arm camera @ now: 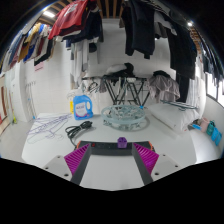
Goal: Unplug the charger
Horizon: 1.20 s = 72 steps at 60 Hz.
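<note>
A small purple charger [122, 142] stands plugged into a black power strip [100, 146] that lies across the white table [110, 175]. The strip runs just ahead of my fingertips, and the charger sits toward the right finger. My gripper [111, 152] is open, with bare table between the two magenta pads [80, 158]. Neither finger touches the charger or the strip.
Beyond the strip stand a round grey base with a folding rack [124, 114], a blue detergent bottle [82, 105], a coiled black cable [77, 130] and wire hangers [45, 128]. Clothes [140, 25] hang overhead. A blue object [212, 130] lies far right.
</note>
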Each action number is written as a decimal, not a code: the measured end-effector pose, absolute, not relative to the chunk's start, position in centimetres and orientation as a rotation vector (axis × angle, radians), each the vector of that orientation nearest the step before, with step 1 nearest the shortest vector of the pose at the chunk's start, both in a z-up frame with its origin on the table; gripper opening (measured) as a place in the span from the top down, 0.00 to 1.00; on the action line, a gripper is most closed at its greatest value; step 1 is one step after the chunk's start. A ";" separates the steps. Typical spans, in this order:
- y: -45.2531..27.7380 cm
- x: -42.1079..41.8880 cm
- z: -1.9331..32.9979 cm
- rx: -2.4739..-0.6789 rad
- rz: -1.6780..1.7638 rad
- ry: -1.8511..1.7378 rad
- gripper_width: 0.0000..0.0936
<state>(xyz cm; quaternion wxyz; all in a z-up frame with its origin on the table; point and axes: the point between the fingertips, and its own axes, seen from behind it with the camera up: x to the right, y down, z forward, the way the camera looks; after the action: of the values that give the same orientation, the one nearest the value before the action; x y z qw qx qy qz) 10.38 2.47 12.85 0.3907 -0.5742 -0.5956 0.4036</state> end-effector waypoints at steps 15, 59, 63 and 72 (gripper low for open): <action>4.9 1.9 8.3 -1.496 1.085 -1.502 0.08; 6.1 -6.6 2.5 -1.540 1.042 -1.511 0.90; 6.1 -6.6 2.6 -1.564 1.060 -1.509 0.90; 9.4 -8.7 15.5 -1.428 1.177 -1.301 0.90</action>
<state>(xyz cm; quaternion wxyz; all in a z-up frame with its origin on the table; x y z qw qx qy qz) -8.69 9.43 15.53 0.4256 -0.5713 -0.5203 0.4710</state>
